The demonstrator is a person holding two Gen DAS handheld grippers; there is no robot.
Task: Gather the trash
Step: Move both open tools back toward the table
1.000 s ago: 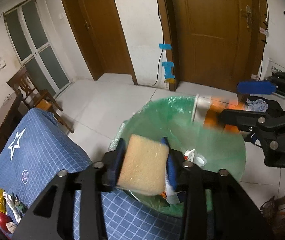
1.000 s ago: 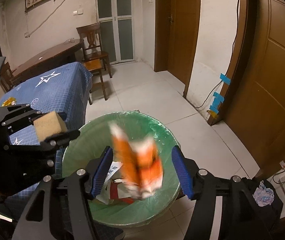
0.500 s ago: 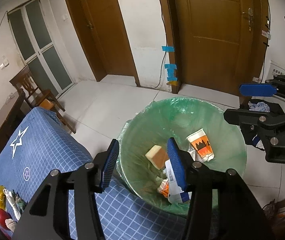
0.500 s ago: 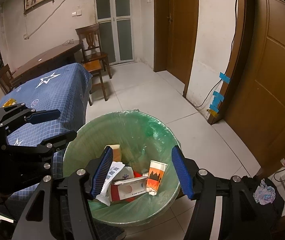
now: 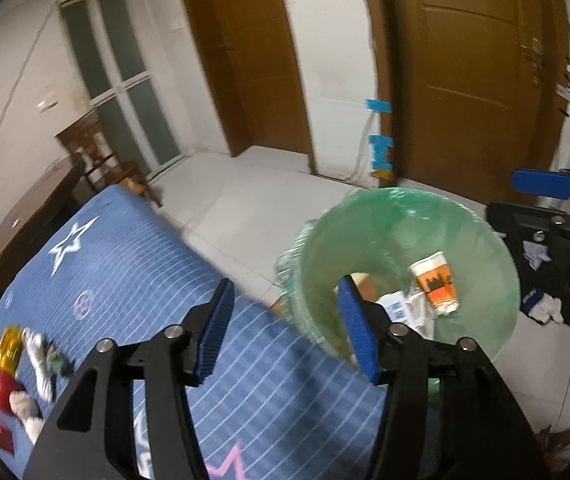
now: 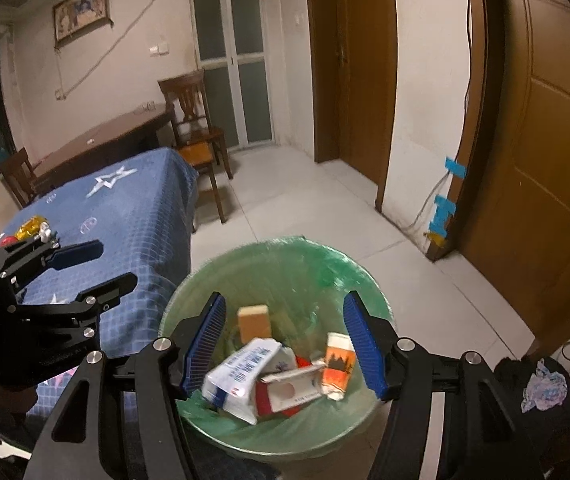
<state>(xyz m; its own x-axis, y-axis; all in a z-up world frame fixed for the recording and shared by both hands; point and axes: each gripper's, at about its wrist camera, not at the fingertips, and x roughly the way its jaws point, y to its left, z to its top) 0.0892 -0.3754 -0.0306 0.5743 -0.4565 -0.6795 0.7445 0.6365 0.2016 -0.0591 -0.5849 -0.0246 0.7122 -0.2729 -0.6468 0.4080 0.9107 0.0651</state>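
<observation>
The sponge (image 6: 252, 322) I gripped a second ago now lies in the green-lined bin (image 5: 481, 224) beside the paper cup (image 5: 434, 282). My left hand-held gripper (image 5: 285, 330) has just been opening, empty, over the blue-clothed counter (image 5: 125, 264). My right hand-held gripper (image 6: 283, 346) hangs released above the bin.

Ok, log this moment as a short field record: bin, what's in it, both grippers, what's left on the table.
bin: green-lined trash bin on the floor beside the blue table
contents: sponge, orange paper cup, white-blue box, red-white carton
left gripper: open, nothing between the pads; jaws have just been opening
right gripper: open, empty, above the bin
left on table: yellow wrapper, red item, white crumpled pieces
</observation>
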